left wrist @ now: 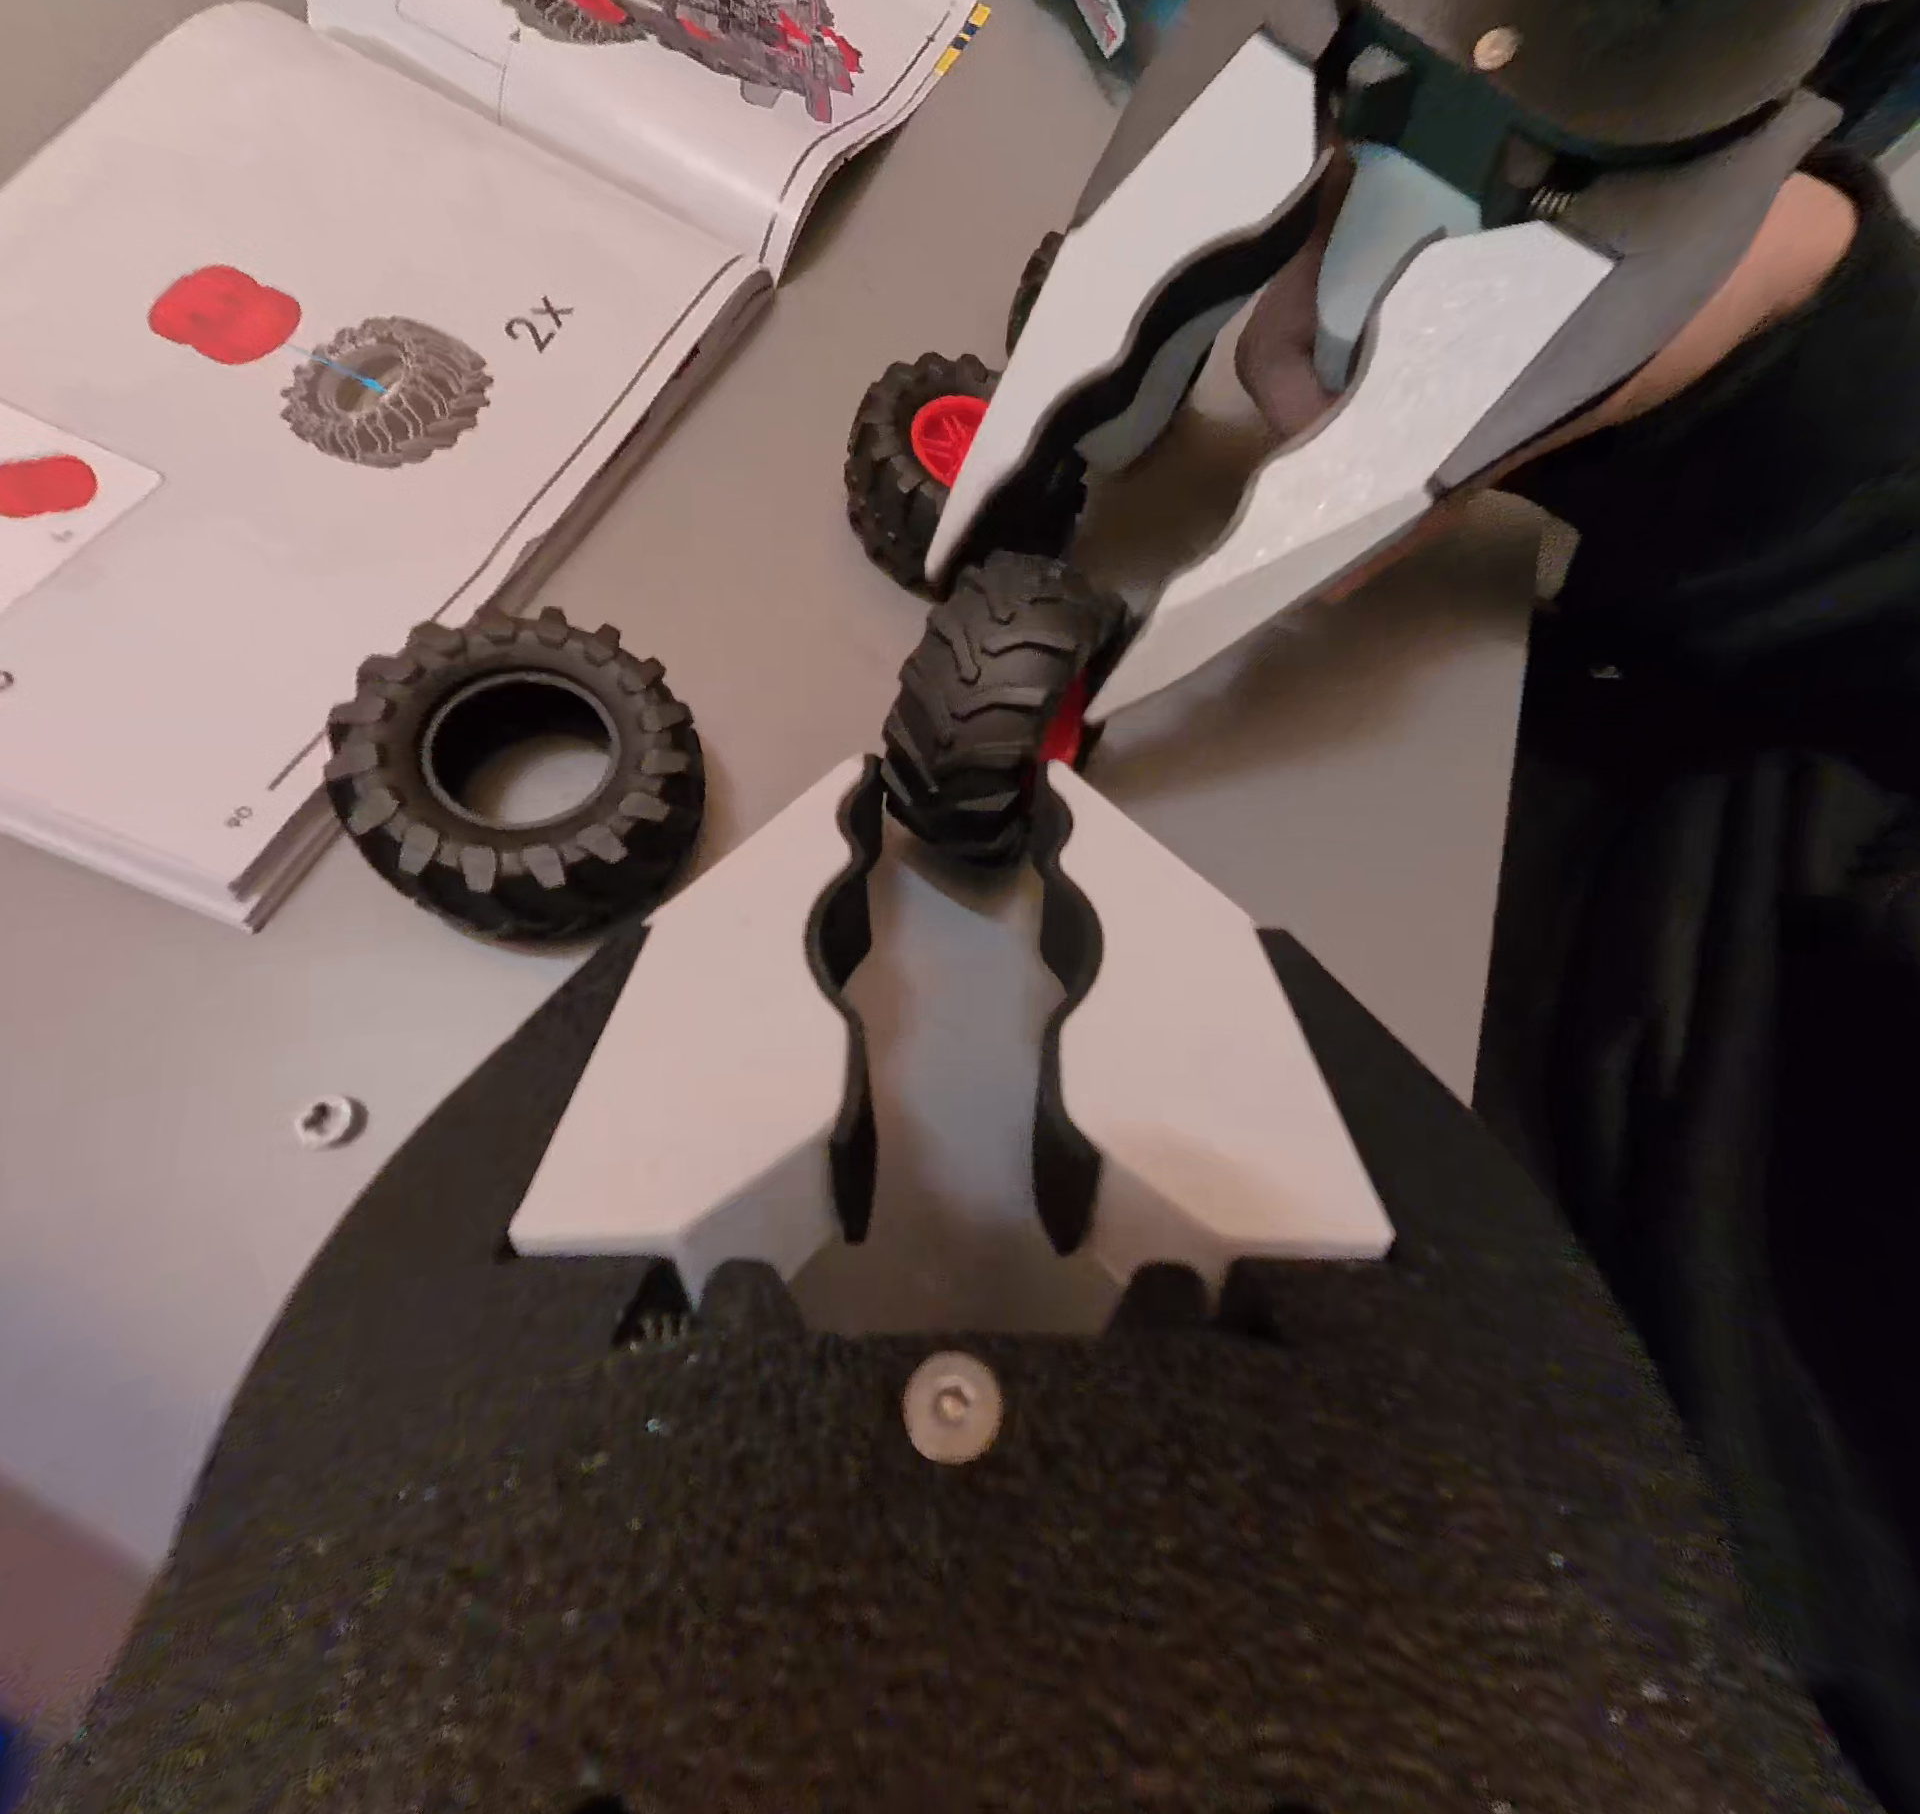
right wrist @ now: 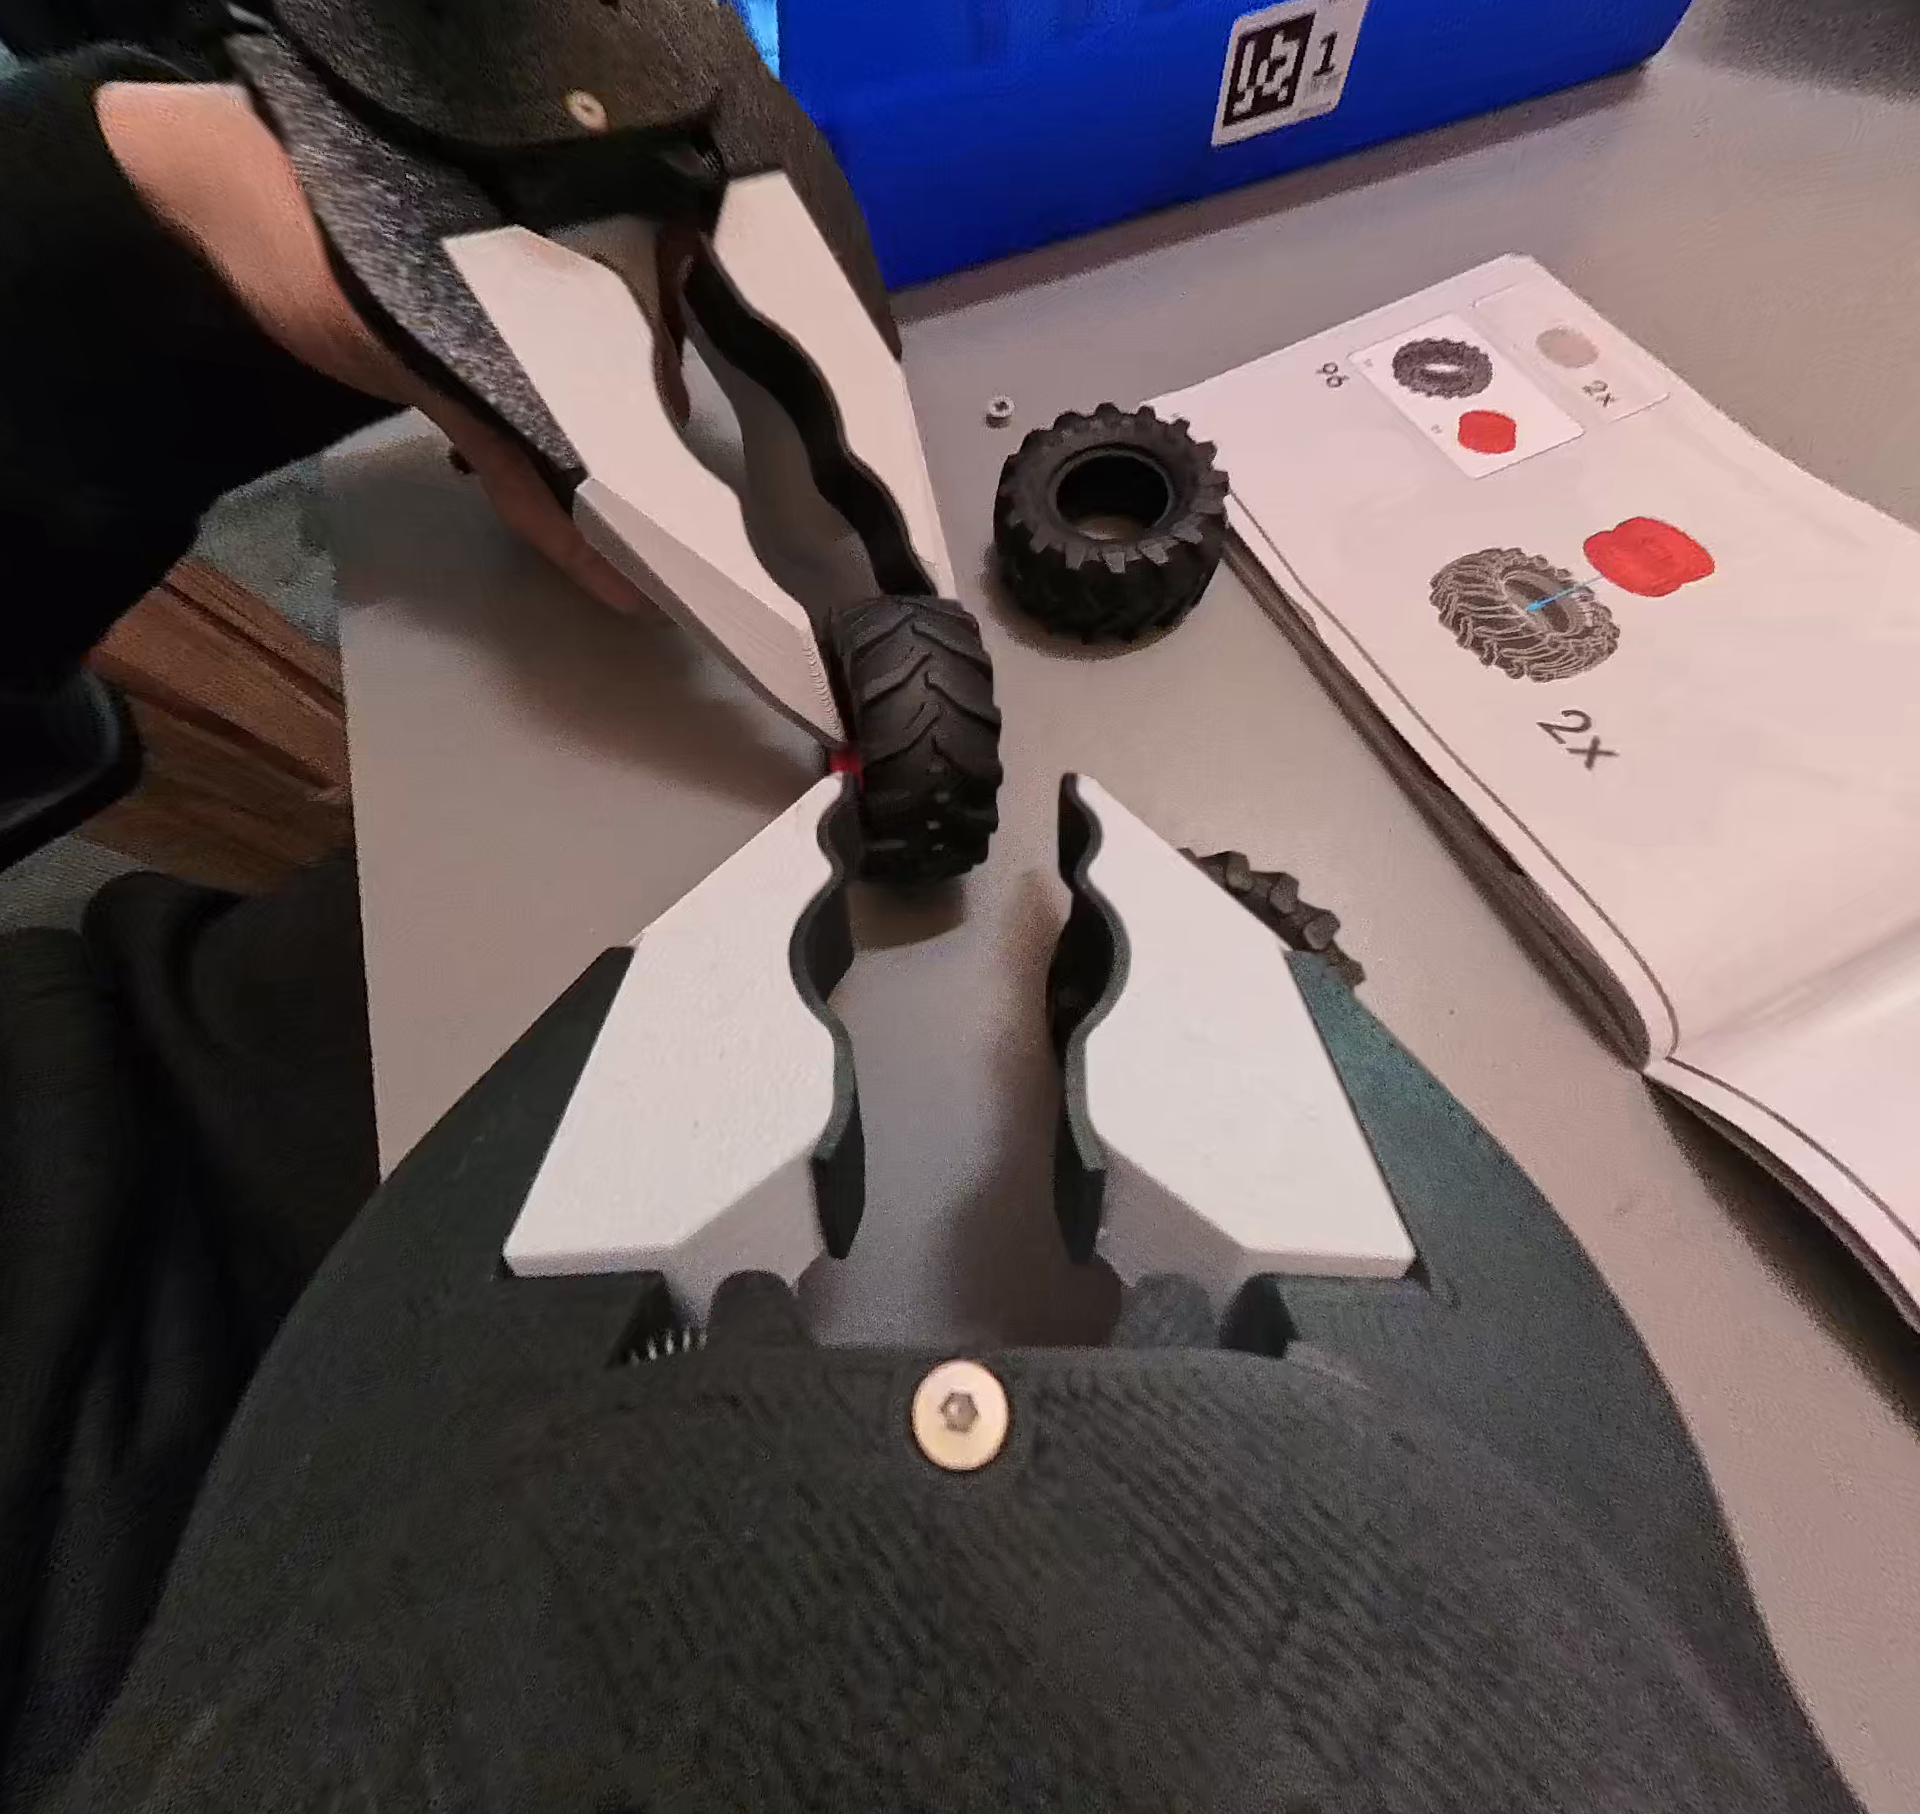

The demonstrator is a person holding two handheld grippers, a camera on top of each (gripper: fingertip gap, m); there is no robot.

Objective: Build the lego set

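Your left gripper (left wrist: 951, 793) is clamped on a tyre (left wrist: 987, 715) with a red rim, at frame centre. Your right gripper (right wrist: 951, 798) stands apart around it. One finished wheel (left wrist: 920, 465) lies behind; an empty tyre (left wrist: 514, 777) at left still waits for a rim.

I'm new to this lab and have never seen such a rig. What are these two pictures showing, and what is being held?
A person holds two hand-operated tongs, each carrying a camera looking along its fingers. One picture is from the left tongs, one from the right tongs. The left tongs pinch a black tire with a red hub; the right tongs stand open beside it. On the grey table lie an empty tire, a finished wheel, an open instruction booklet and a blue bin.
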